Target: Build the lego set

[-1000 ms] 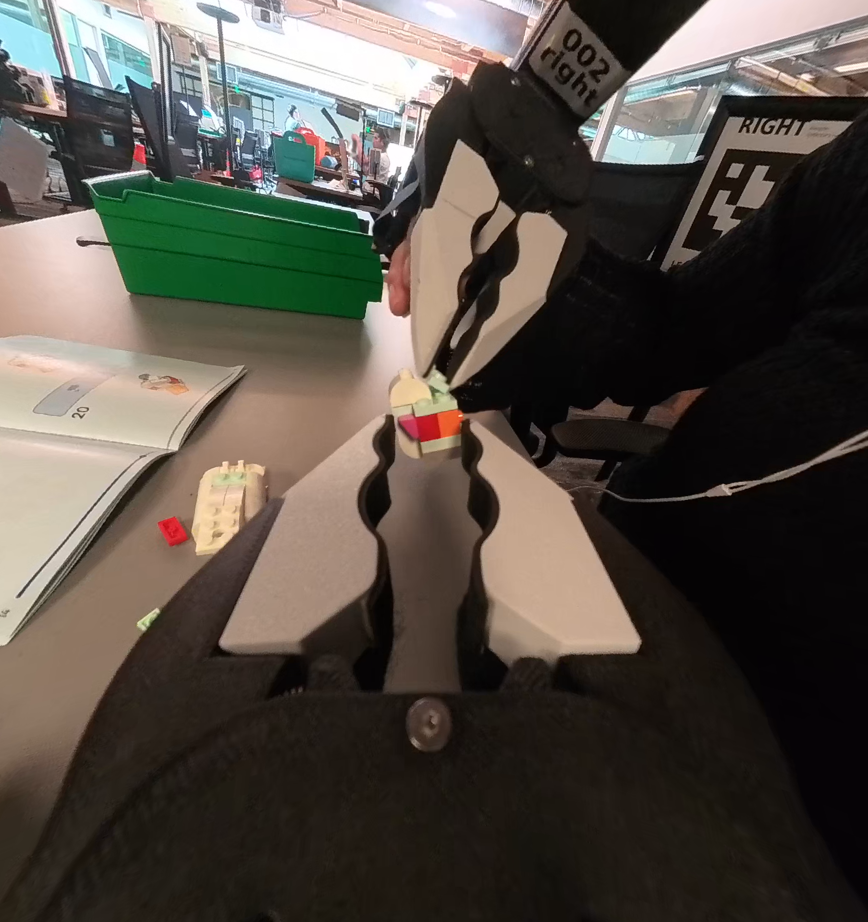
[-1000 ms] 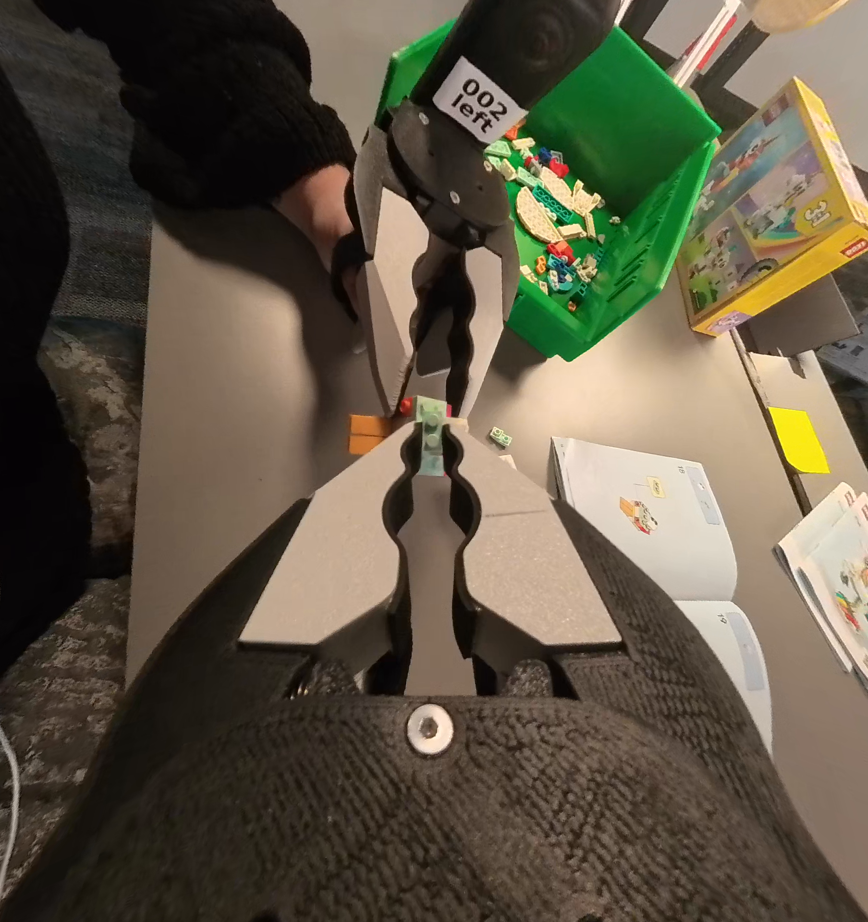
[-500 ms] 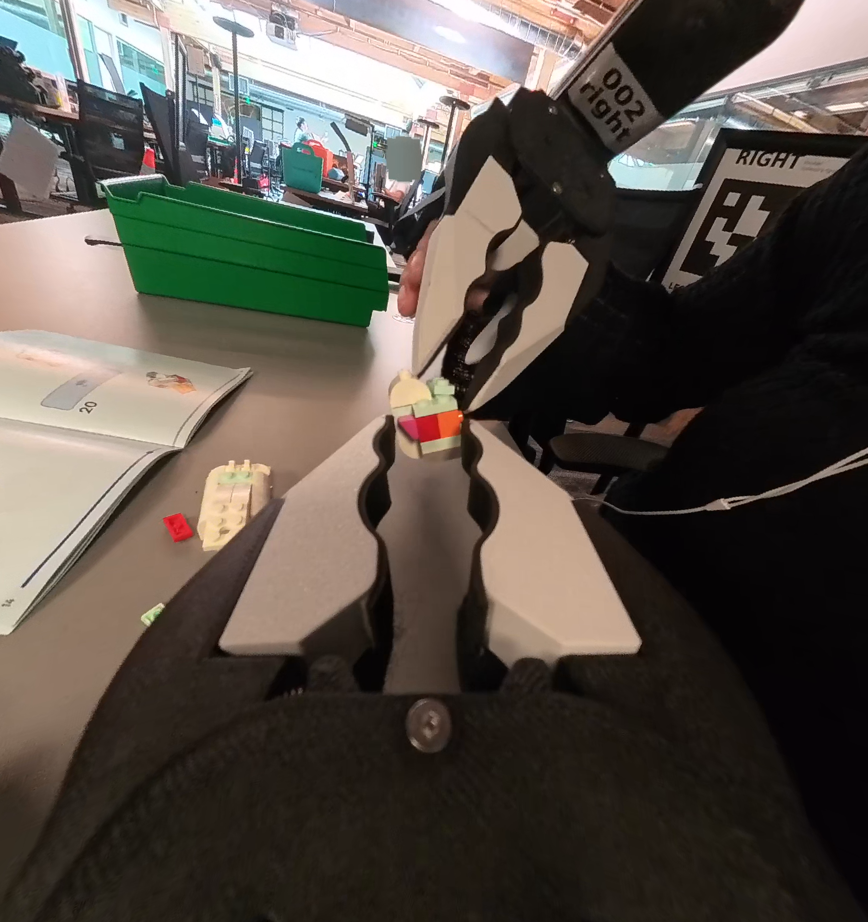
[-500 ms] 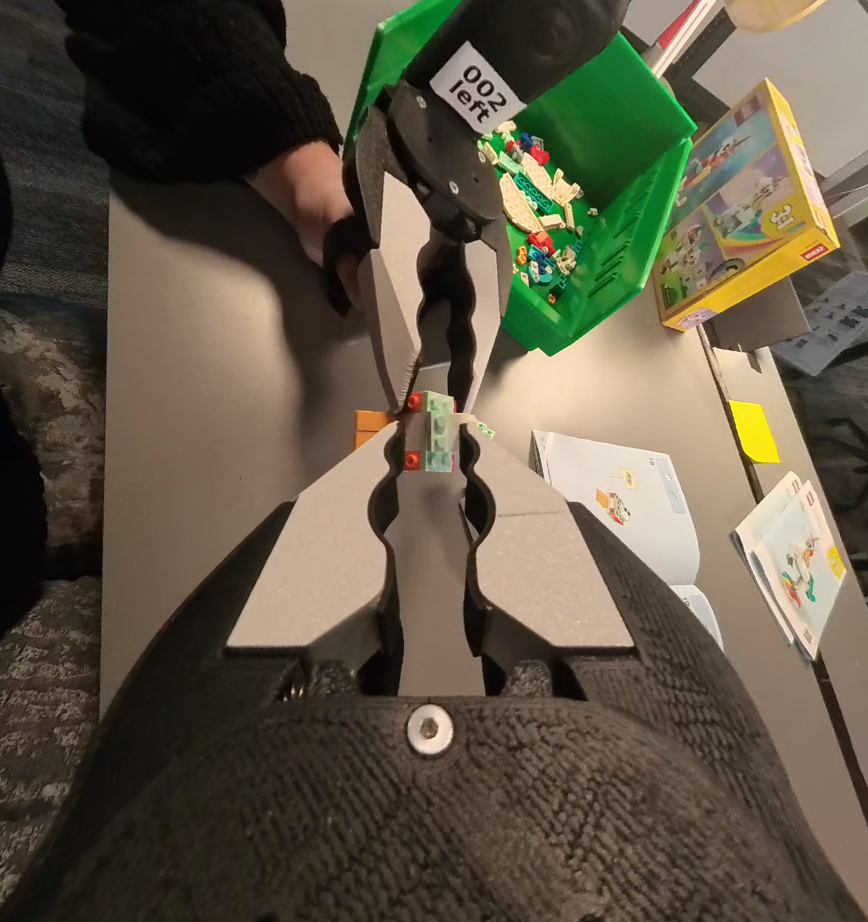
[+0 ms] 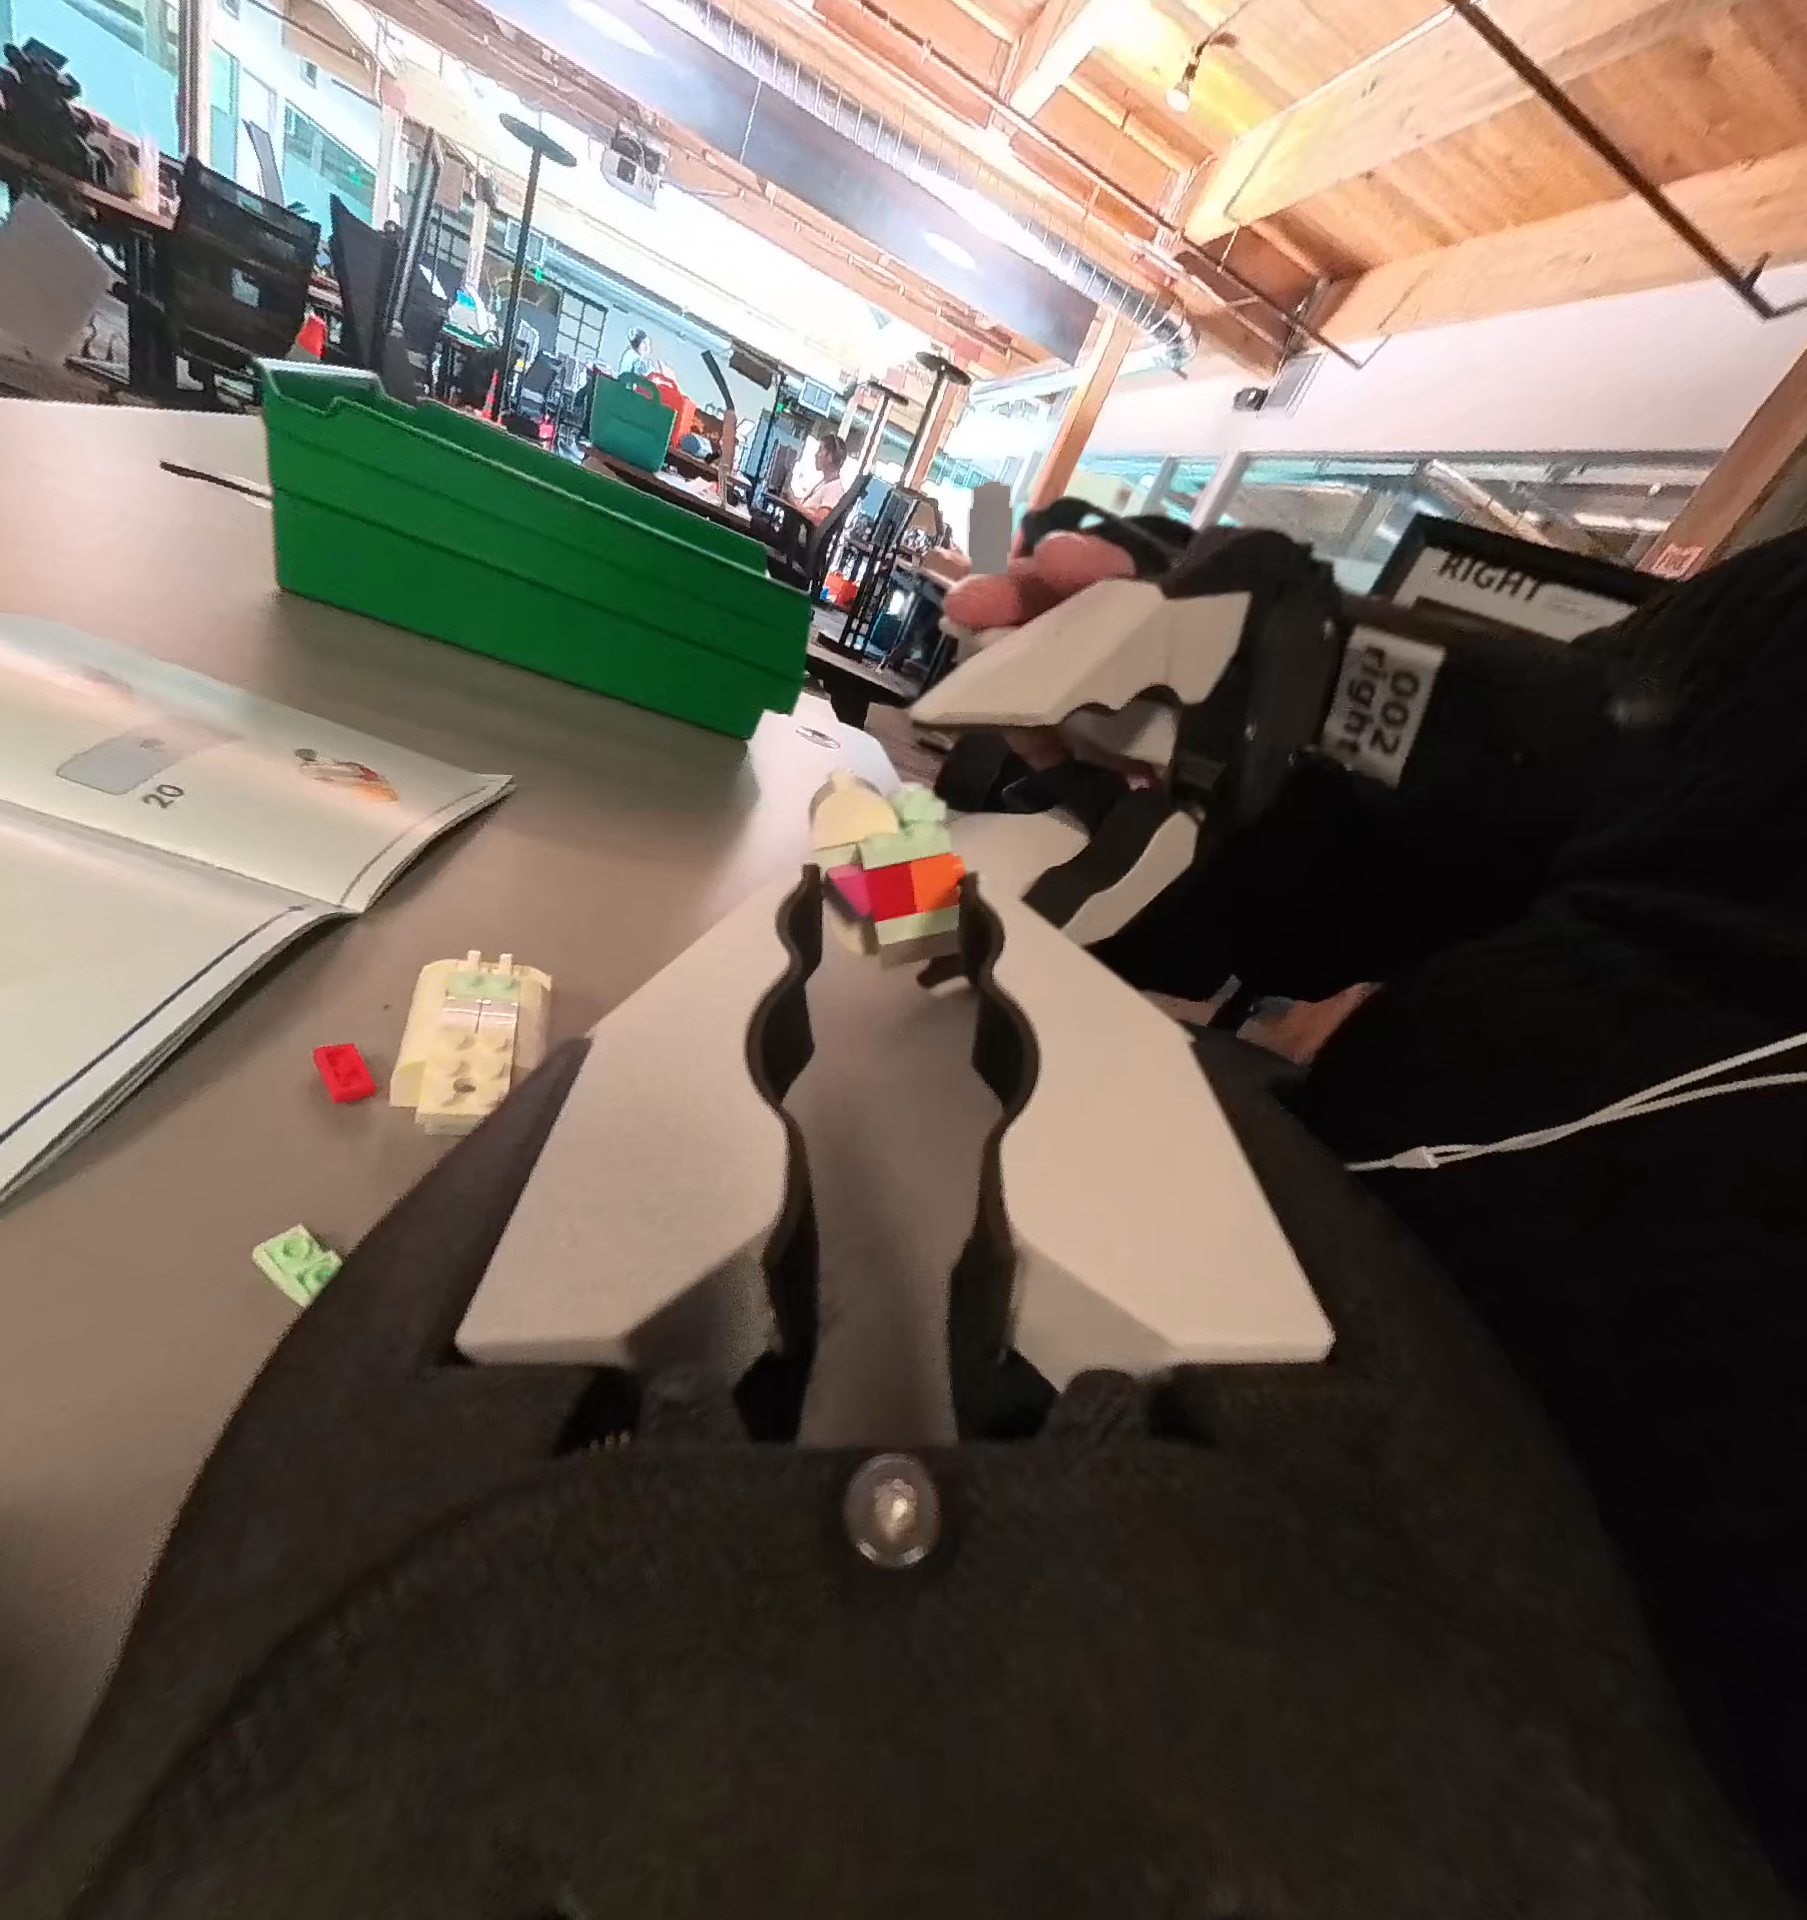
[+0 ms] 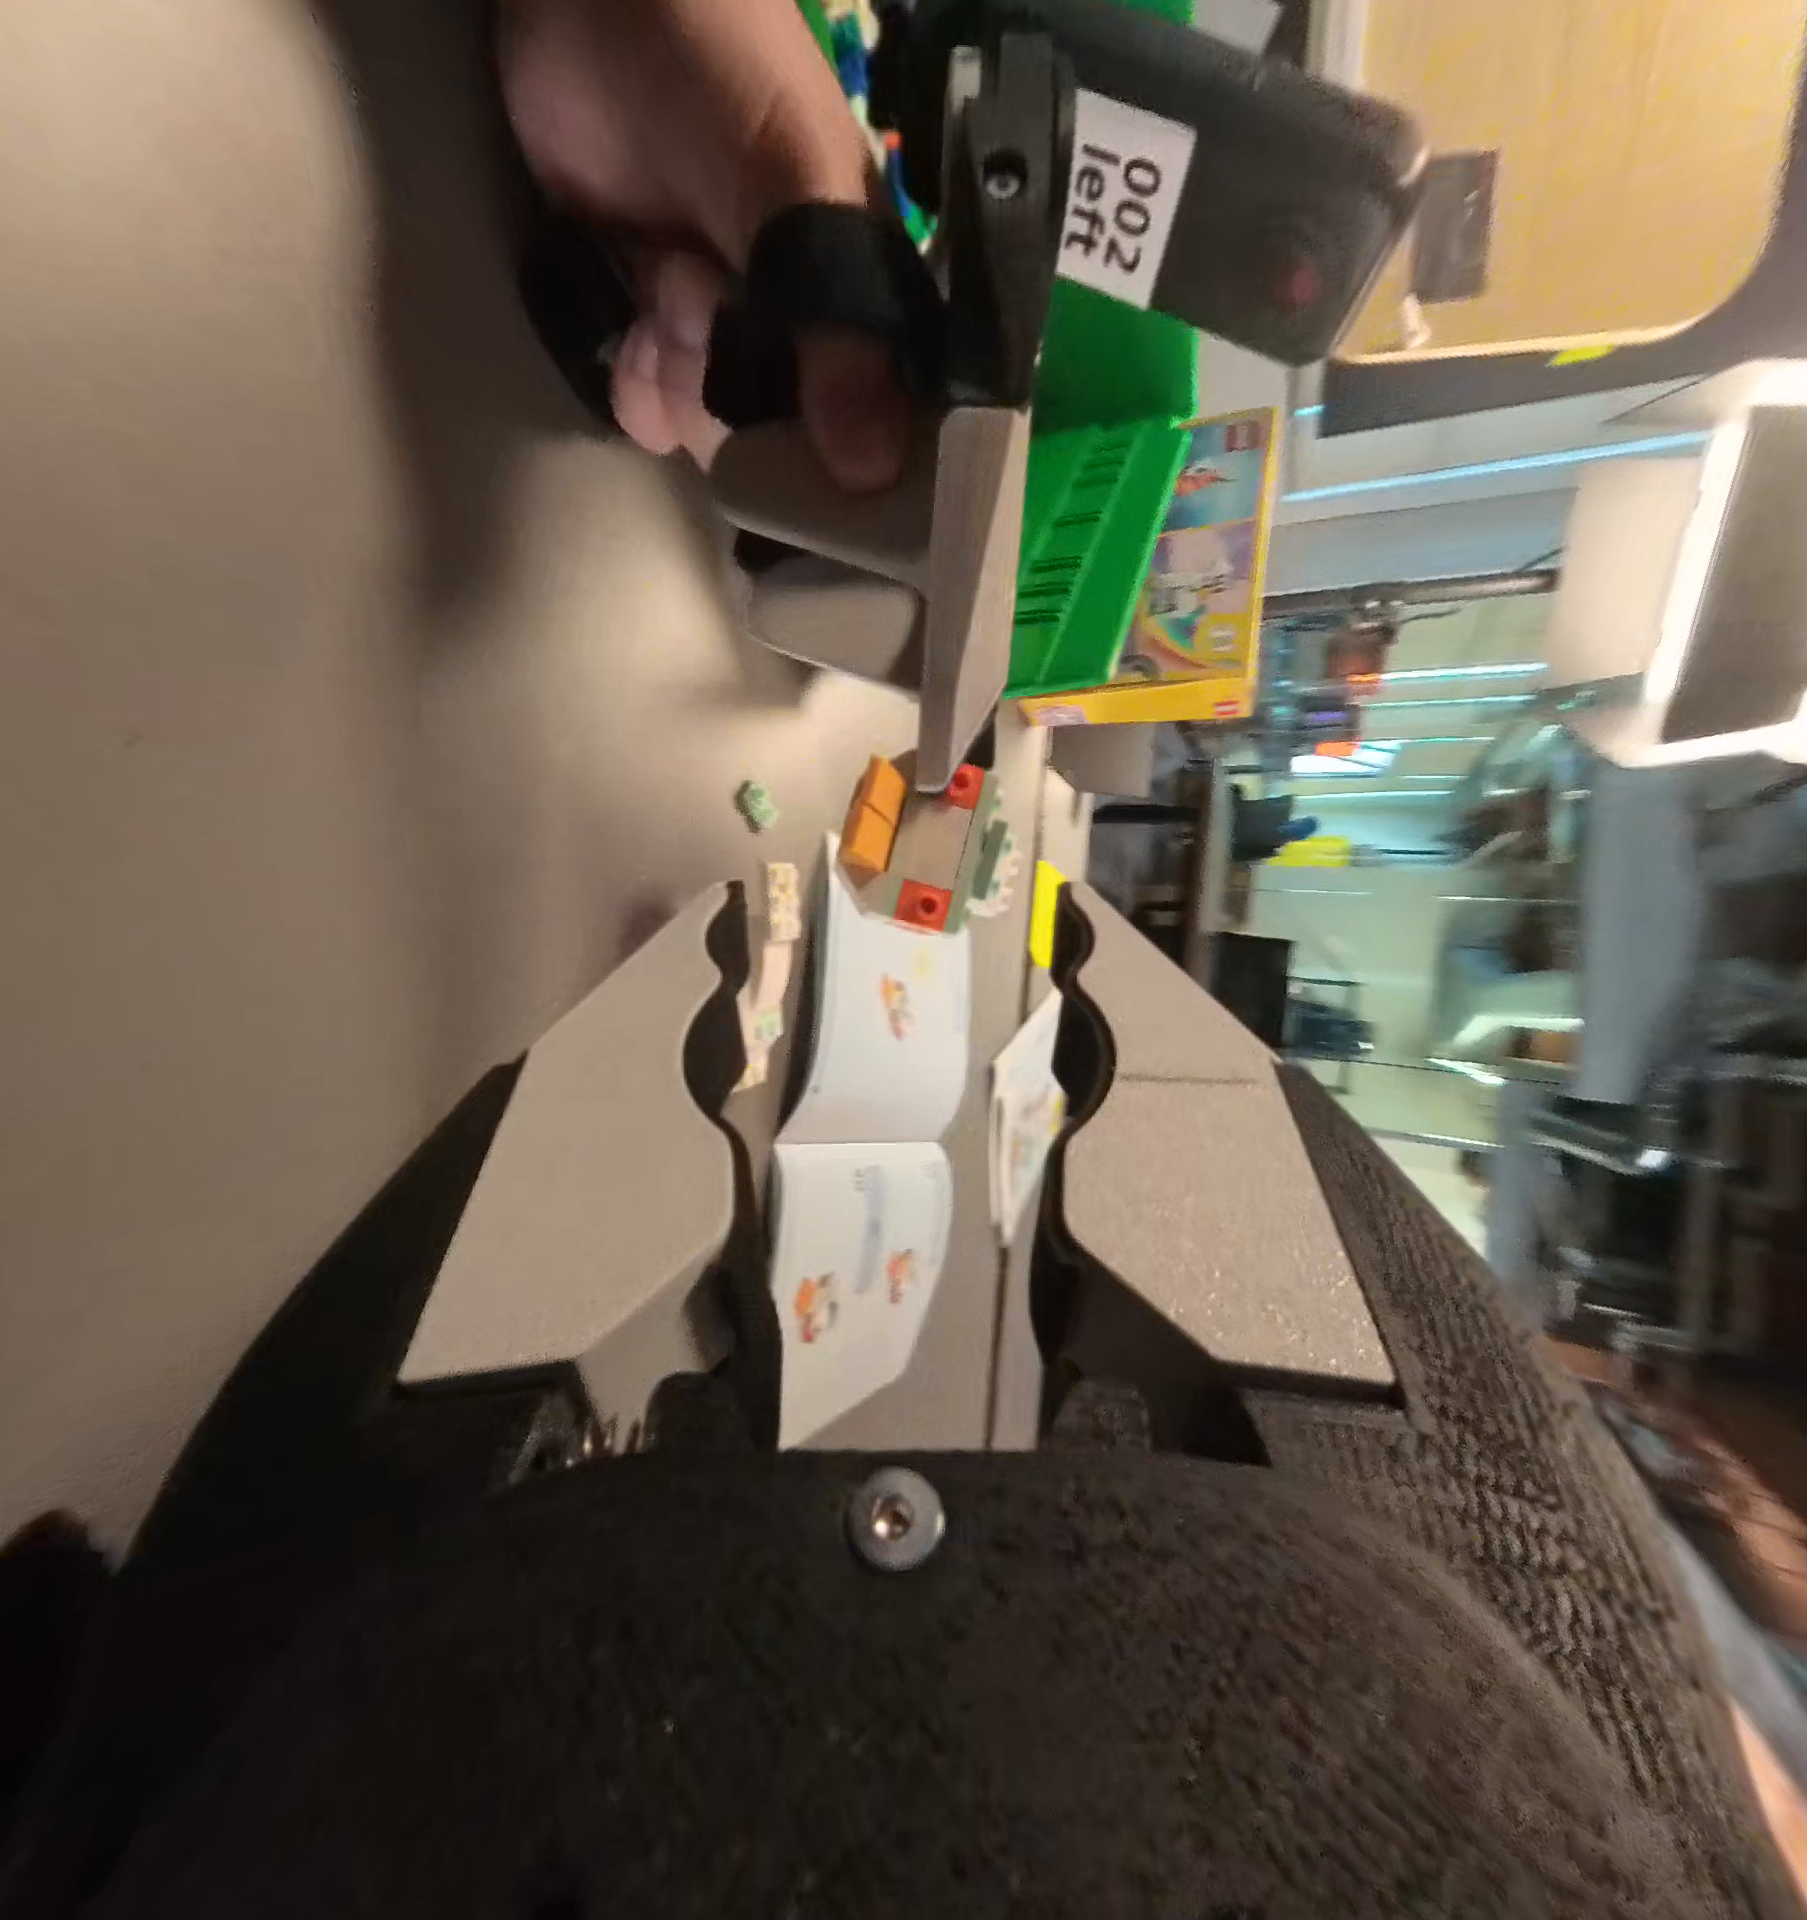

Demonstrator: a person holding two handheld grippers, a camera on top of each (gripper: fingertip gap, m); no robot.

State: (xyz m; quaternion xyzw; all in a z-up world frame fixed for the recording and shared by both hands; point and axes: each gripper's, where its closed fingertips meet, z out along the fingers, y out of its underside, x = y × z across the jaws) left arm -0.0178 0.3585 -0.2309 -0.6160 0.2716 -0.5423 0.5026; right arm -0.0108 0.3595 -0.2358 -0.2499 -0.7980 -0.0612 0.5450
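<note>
My left gripper is shut on a small lego assembly of cream, mint, red and orange bricks, held above the grey table. My right gripper is open and empty. The assembly sits just beyond its fingertips, apart from them, in the tip of the left gripper. In the left wrist view the right gripper lies on its side to the right of the assembly, jaws spread.
A cream sub-assembly, a red plate and a mint plate lie on the table by an open instruction booklet. A green parts bin stands behind. A yellow lego box stands beside the bin. Less than 4 cm separates the two grippers' tips.
My right gripper has opened, let go of the assembly, drawn back and rolled onto its side. My left gripper still holds the assembly and has tilted lower toward the table.
</note>
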